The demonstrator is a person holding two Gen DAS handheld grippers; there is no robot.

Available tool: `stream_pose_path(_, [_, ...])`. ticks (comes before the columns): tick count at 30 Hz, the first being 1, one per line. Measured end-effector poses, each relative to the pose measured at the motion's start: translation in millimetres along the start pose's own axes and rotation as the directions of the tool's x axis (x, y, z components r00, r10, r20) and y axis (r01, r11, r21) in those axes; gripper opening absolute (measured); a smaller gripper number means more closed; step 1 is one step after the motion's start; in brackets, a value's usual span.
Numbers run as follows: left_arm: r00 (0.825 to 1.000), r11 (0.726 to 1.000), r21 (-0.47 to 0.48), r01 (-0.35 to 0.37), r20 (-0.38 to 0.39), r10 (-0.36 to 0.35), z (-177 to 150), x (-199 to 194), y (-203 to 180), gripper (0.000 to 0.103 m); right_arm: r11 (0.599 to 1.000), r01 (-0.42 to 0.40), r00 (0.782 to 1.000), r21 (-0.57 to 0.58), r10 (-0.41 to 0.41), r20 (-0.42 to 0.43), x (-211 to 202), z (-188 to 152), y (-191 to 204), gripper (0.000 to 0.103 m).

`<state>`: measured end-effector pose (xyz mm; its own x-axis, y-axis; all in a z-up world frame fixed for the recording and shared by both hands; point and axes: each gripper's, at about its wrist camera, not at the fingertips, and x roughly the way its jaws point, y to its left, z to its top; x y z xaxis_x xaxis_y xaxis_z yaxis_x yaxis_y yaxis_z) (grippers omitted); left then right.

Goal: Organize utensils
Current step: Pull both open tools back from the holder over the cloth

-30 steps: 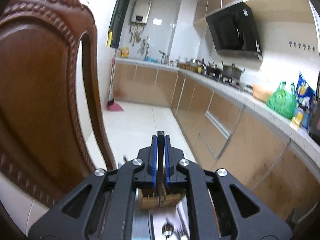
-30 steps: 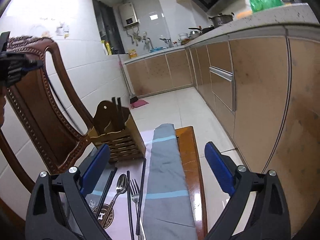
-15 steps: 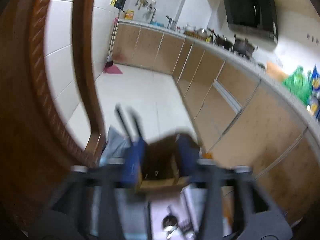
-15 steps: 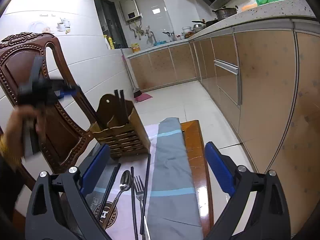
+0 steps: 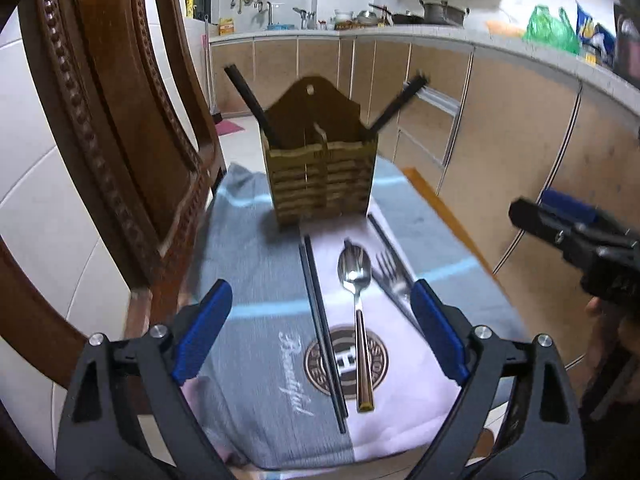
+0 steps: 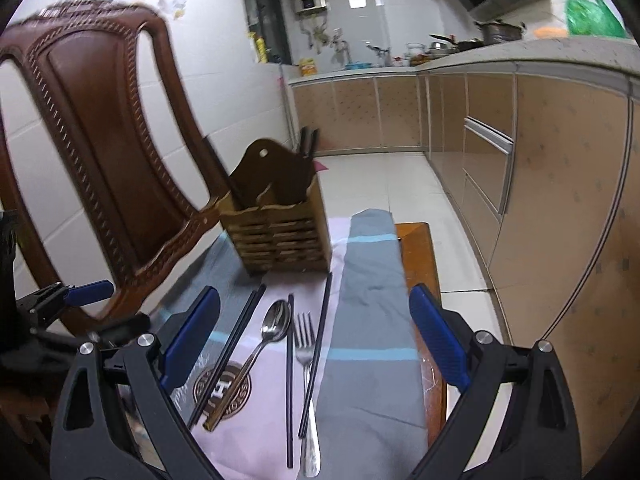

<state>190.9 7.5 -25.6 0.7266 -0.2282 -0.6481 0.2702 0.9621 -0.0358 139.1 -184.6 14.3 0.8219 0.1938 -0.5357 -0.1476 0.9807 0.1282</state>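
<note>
A wooden slatted utensil holder (image 5: 320,172) stands at the far end of a grey and pink cloth (image 5: 272,320); black chopsticks lean out of both its sides. It also shows in the right wrist view (image 6: 280,236). On the cloth lie a pair of black chopsticks (image 5: 320,320), a spoon (image 5: 356,280) and a fork (image 5: 392,276). The right wrist view shows the spoon (image 6: 272,328), the fork (image 6: 306,344) and more black chopsticks (image 6: 290,380). My left gripper (image 5: 320,332) is open and empty above the near utensils. My right gripper (image 6: 316,336) is open and empty over them.
A carved wooden chair back (image 5: 120,120) rises close on the left. The table's wooden edge (image 6: 420,256) shows on the right, with tiled floor beyond. Kitchen cabinets (image 6: 560,200) run along the right side. The right gripper shows in the left wrist view (image 5: 580,240).
My left gripper was shut on a black chopstick above the holder; it has opened, dropped back and now hangs low over the cloth. A chopstick now leans in the holder. The right gripper shifted slightly.
</note>
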Motion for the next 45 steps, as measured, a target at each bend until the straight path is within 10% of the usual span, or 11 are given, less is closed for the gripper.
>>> stream_pose_path(45, [1.0,0.999,-0.043,0.009,-0.001,-0.009,1.9,1.2,18.3,0.09,0.997,-0.048,0.994,-0.06,0.042,-0.104,21.8,-20.5,5.8,0.093])
